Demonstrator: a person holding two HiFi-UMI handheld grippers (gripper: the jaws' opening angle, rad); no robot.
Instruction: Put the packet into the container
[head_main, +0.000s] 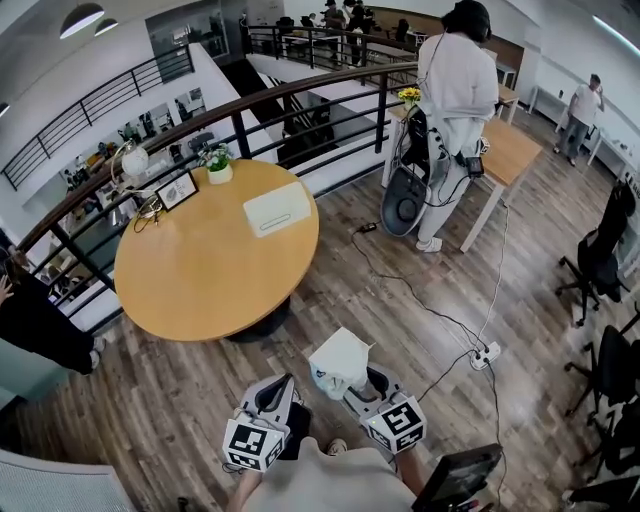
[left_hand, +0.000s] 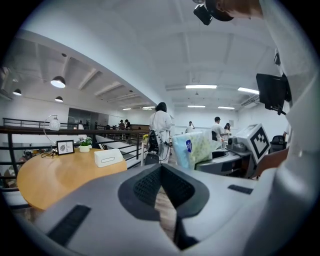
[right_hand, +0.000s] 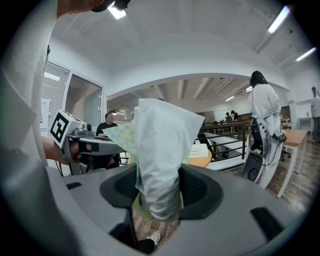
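The soft pale-green and white plastic packet (right_hand: 160, 150) is clamped upright between the jaws of the right gripper (right_hand: 159, 195). It is gripped at its lower part so that the upper part stands free above the pads. This hold is judged suitable for lowering the packet end-first into an opening. The left gripper (left_hand: 161, 172) is carried alongside with its jaws brought together and nothing between them. It is judged to be kept in reserve, perhaps for steadying the container.

The white rectangular container (head_main: 277, 209) is located on the far side of the round wooden table (head_main: 200, 280), near the edge by the black metal railing (head_main: 300, 95) and well apart from both grippers. Bare wooden floor (head_main: 180, 400) lies between the grippers and the table's near edge, and bare tabletop lies before the container, so an unobstructed approach is available. A black cable (head_main: 430, 310) and a standing person in white (head_main: 455, 80) are located to the right, away from that path
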